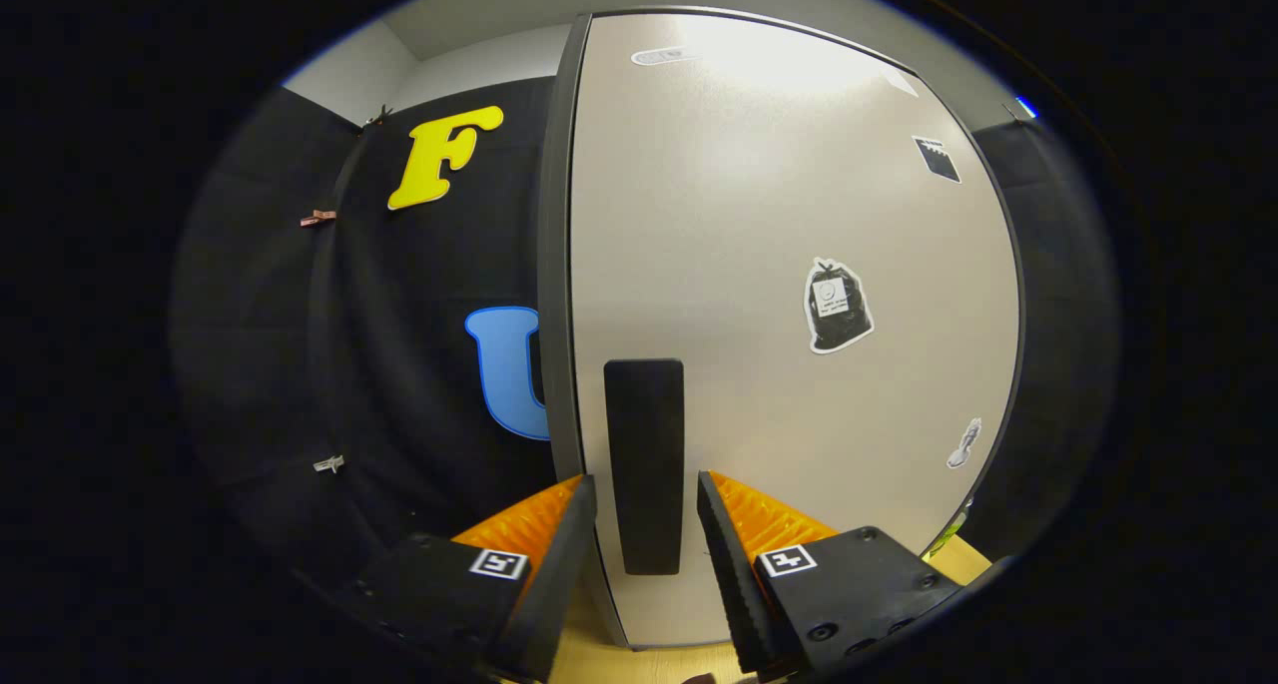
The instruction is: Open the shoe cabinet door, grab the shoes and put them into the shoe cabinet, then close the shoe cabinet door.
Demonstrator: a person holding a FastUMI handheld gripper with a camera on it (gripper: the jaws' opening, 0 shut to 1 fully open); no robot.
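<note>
Shoe cabinet's pale grey flat door (779, 265) is faced; its black upright bar handle (644, 464) is straddled by the spread gripper (646, 514), untouched; fingers should be closed squarely before pulling

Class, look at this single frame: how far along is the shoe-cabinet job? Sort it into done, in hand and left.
Done: nothing visible yet; the cabinet door looks shut. In hand: the gripper is open, its fingers either side of the door's black handle, with gaps showing, so not yet gripping. Left: pulling the door open, fetching the shoes and placing them inside, then closing the door.
</note>
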